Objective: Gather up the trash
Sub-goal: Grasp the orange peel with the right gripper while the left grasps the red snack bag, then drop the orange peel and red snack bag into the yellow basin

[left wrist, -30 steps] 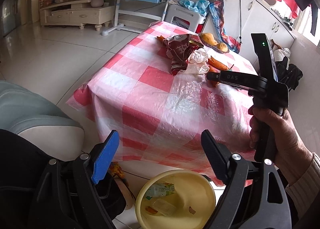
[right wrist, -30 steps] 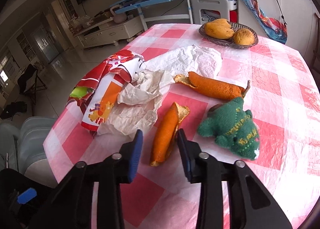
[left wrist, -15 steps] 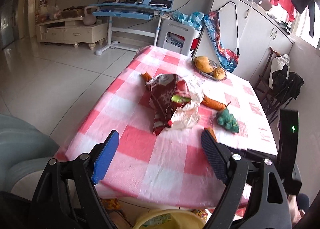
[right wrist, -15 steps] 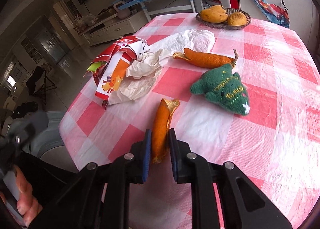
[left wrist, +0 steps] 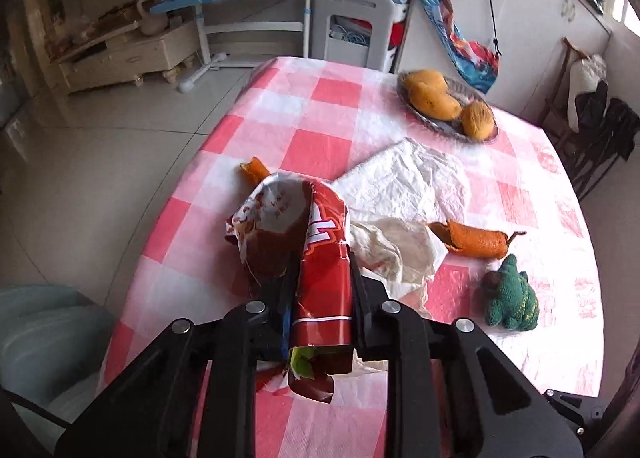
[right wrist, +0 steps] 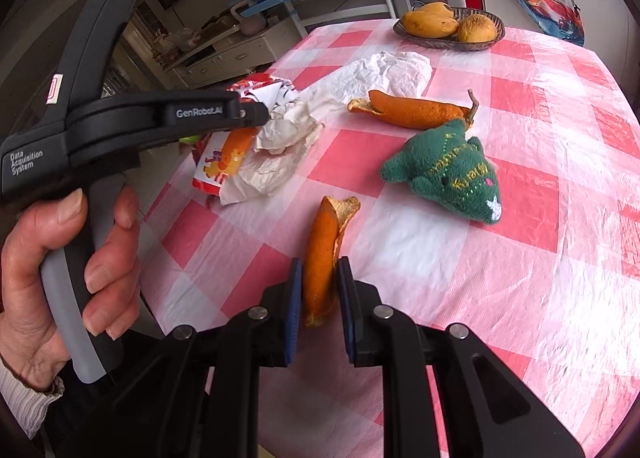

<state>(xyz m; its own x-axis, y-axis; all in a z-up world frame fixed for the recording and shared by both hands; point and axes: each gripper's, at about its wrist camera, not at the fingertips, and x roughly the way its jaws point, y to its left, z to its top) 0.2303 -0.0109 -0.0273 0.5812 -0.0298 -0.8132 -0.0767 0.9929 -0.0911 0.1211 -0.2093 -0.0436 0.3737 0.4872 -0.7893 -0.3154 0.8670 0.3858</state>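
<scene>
Red snack wrapper (left wrist: 320, 258), at the near-left of the checked surface (left wrist: 328, 117), is now clamped in the left claw (left wrist: 320, 282), which was wide apart a second ago. Right claw (right wrist: 318, 290) stays pinched on the near orange peel (right wrist: 322, 254). Both pieces look ready to lift; far peel (right wrist: 412, 113) and crumpled paper (right wrist: 384, 71) remain.

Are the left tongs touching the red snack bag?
Touching. The left wrist view shows the left tongs closed on the red snack bag, both fingers pressed against its sides.
</scene>
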